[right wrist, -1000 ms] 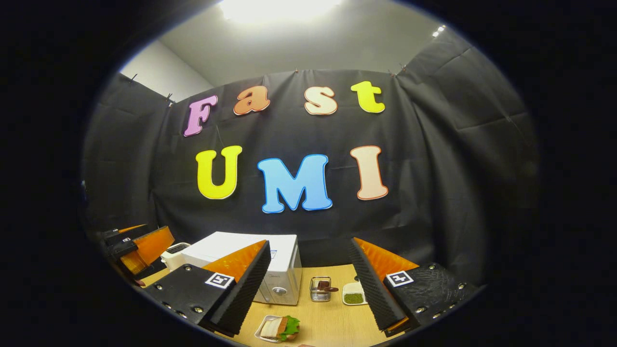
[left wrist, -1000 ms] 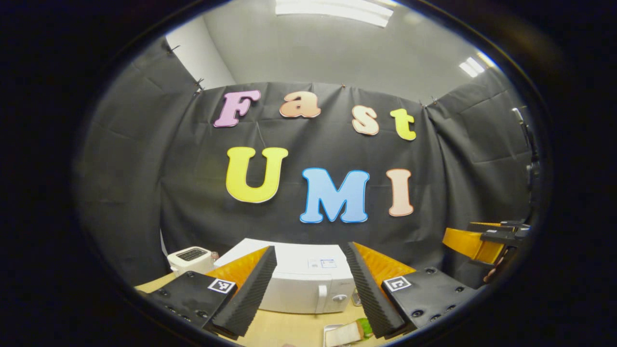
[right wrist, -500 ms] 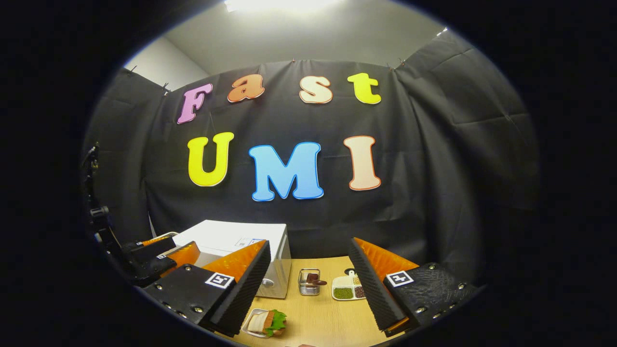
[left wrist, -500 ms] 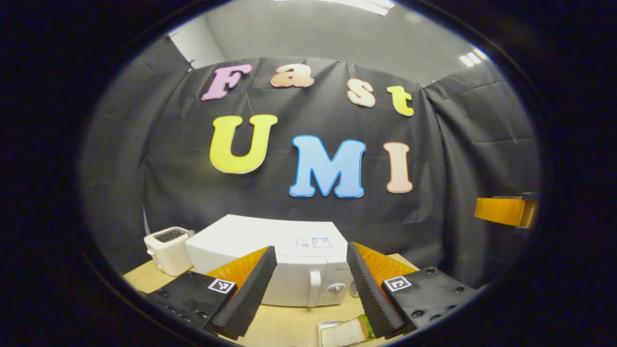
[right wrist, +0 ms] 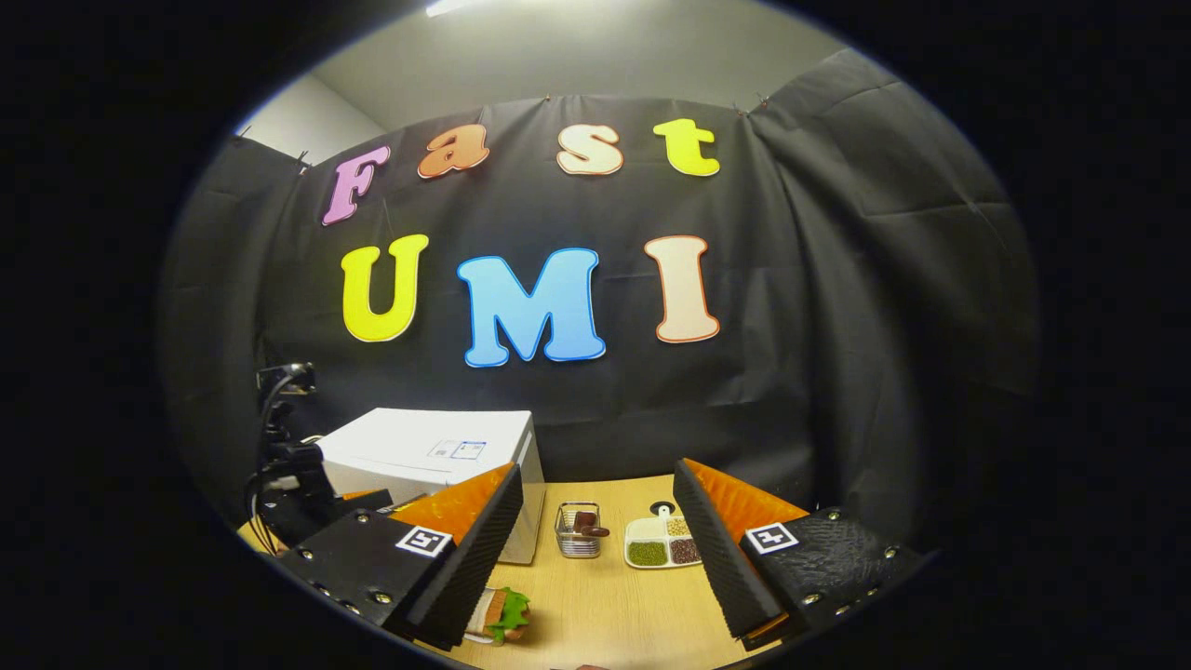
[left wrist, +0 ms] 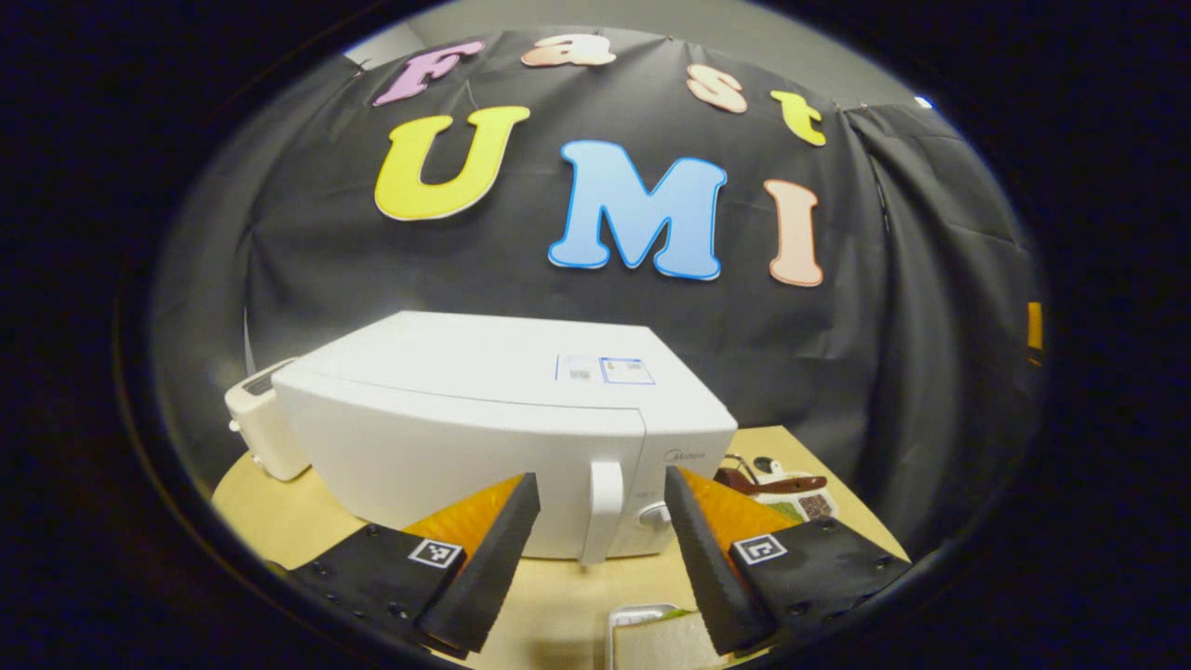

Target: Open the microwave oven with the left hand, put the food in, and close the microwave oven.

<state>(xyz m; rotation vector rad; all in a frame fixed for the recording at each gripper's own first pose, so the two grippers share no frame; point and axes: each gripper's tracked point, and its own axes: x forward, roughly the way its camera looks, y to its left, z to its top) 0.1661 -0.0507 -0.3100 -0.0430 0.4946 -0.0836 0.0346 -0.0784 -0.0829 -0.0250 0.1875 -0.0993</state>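
Black-cloth booth, light wood table (right wrist: 605, 605). White microwave (left wrist: 465, 437) sits on it, door shut, toaster (left wrist: 260, 428) just beside it at its 9 o'clock.

Left gripper (left wrist: 595, 549): fingers spread wide, holding nothing. Door handle (left wrist: 603, 510) is dead ahead at 12 o'clock, framed in the gap between the fingers, not touched yet. Handle's long axis runs vertical, so the fingers straddle it side to side; my read: go straight in, then close on it. Control knob (left wrist: 657, 514) sits just at its 3 o'clock, risk of clipping it.

Food: sandwich on a small tray (right wrist: 498, 614), on the table in front of the microwave, at 7 o'clock from the right gripper (right wrist: 595, 549), partly hidden behind its finger. Right gripper is wide open, empty, well back; left is the nearer one to the handle.
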